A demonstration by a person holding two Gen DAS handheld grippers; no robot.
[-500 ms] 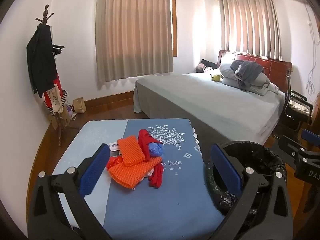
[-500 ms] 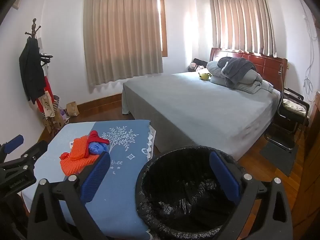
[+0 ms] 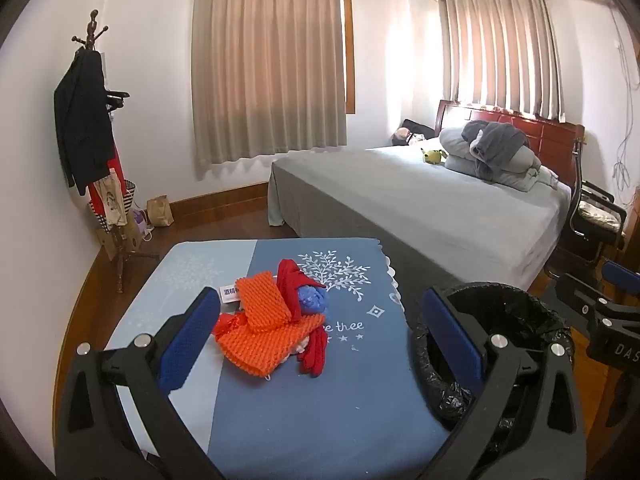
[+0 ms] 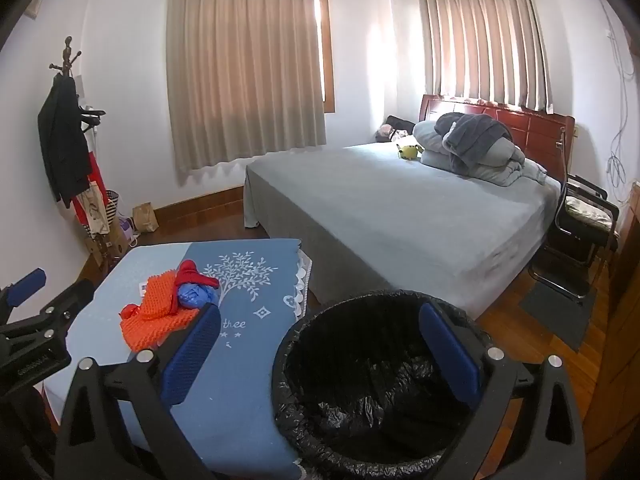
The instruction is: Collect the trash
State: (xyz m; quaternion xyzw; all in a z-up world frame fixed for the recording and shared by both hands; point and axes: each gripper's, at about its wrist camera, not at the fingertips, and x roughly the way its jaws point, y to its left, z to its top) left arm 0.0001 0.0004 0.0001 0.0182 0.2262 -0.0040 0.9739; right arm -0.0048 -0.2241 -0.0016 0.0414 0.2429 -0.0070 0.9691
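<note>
Left wrist view: left gripper [image 3: 320,336] hangs over a low table [image 3: 360,420] covered in a two-tone blue cloth, jaws spread wide, nothing between the blue pads. Just ahead of the fingertips, nearer the left finger, lies the trash pile [image 3: 276,324]: orange foam netting [image 3: 262,328] spread flat, a red strip [image 3: 294,284] draped over it, a crumpled blue wad [image 3: 314,300] tucked against the red, and a white label [image 3: 229,294] poking out at the pile's far left edge. Pile sits on the cloth, touching neither finger. To the right, beside the table edge, a trash bin [image 3: 520,300] lined with a black bag, partly hidden behind the right finger. The right gripper [image 3: 608,312] shows at the far right edge beyond the bin. Background: grey bed [image 3: 420,208], coat rack [image 3: 92,120] against the left wall. Right wrist view: right gripper [image 4: 320,348] held above the trash bin [image 4: 320,400], jaws wide apart, empty; the bin's open mouth fills the gap between the fingers. Trash pile [image 4: 164,308] rests on the table [image 4: 240,380] to the left, just beyond the left finger's tip. Left gripper [image 4: 28,320] visible at the left edge, near the table's left side; its jaw spacing can't be read from here.
</note>
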